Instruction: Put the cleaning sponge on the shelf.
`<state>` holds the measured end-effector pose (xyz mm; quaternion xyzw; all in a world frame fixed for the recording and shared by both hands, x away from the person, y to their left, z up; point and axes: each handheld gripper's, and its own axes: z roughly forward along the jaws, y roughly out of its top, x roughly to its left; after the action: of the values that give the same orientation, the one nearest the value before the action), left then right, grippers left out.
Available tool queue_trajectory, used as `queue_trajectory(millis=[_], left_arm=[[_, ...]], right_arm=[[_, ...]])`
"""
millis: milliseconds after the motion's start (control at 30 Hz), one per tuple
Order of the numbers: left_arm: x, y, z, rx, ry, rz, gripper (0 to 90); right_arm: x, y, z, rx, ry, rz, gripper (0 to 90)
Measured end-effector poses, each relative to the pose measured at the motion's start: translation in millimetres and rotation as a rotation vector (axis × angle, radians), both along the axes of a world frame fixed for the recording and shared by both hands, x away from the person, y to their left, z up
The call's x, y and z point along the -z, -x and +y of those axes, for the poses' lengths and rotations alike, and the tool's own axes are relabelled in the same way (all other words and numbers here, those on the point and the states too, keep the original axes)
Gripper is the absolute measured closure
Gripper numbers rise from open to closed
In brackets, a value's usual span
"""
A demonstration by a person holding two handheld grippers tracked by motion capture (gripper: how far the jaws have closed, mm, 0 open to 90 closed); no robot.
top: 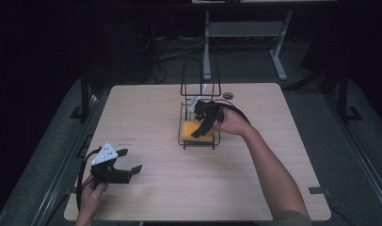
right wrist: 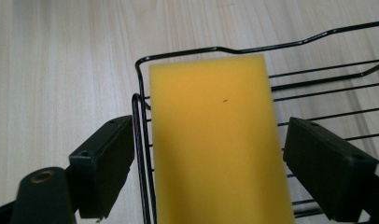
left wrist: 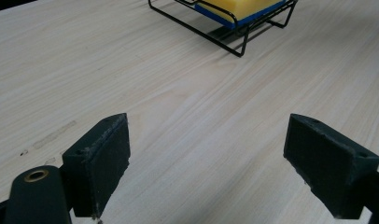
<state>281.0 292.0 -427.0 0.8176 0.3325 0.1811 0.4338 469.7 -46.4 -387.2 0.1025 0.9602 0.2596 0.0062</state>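
Note:
A yellow sponge (top: 194, 130) with a blue underside lies in the tray of a black wire rack (top: 200, 94) at the table's middle. My right gripper (top: 204, 126) hangs just above it, open. In the right gripper view the sponge (right wrist: 218, 140) lies between the two pads, which stand wide and clear of it; the left pad is outside the rack's rim (right wrist: 140, 121). My left gripper (top: 129, 160) rests open near the table's front left corner, nothing between its pads. The left gripper view shows the rack (left wrist: 234, 28) and the sponge (left wrist: 241, 7) farther off.
The wooden table (top: 147, 188) has bare room to the left, right and front of the rack. A small round grommet (top: 227, 95) sits near the far edge. A metal stand and cables are on the dark floor behind the table.

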Motion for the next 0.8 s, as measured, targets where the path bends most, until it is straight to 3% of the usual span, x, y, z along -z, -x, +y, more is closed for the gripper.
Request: queue_trajectory(millis=[367,800], left_arm=[[0.0,0.9,0.4,0.005,-0.002,0.001,14.1],[-1.0,1.1,-0.9,0.012,-0.006,-0.001,14.1]], right_arm=[[-2.0,8.2,-4.7,0.003,-0.023,-0.024,16.3],[-5.2,19.2,-1.9,-0.017,-0.008,-0.008,16.3]])
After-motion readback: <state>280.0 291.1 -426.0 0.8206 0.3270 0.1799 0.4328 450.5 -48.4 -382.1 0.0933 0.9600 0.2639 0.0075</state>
